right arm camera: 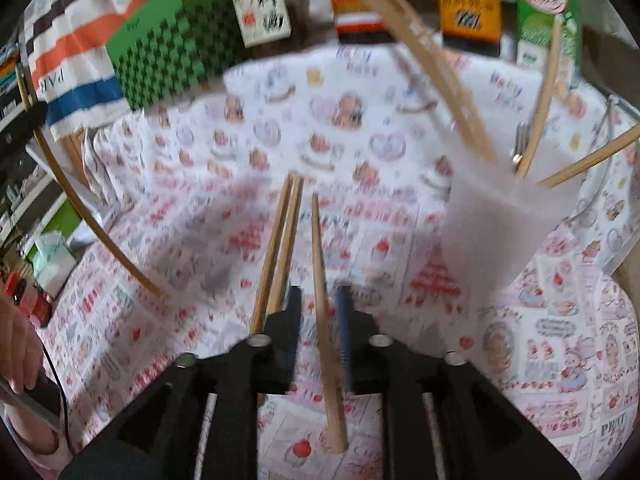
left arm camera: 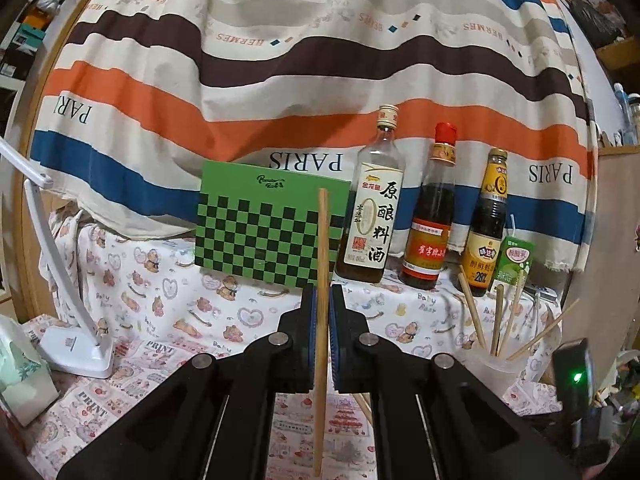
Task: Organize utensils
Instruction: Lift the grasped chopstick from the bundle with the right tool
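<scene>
My left gripper [left arm camera: 322, 294] is shut on a wooden chopstick [left arm camera: 323, 240] and holds it upright above the table. A clear plastic cup [left arm camera: 494, 364] at the right holds several chopsticks [left arm camera: 472, 312]. In the blurred right wrist view, my right gripper [right arm camera: 320, 300] is open, its jaws either side of a chopstick [right arm camera: 322, 280] lying on the patterned tablecloth [right arm camera: 360, 128]. Two more chopsticks [right arm camera: 280, 240] lie side by side just left of it. The cup [right arm camera: 504, 220] with its chopsticks [right arm camera: 440, 76] stands to the right, ahead of this gripper.
A green checkered box [left arm camera: 264, 228], three sauce bottles [left arm camera: 372, 208] and a green drink carton [left arm camera: 514, 264] stand at the back before a striped cloth. A white desk lamp [left arm camera: 76, 344] and a tissue pack [left arm camera: 20, 376] sit at the left. A person's hand [right arm camera: 16, 340] shows at far left.
</scene>
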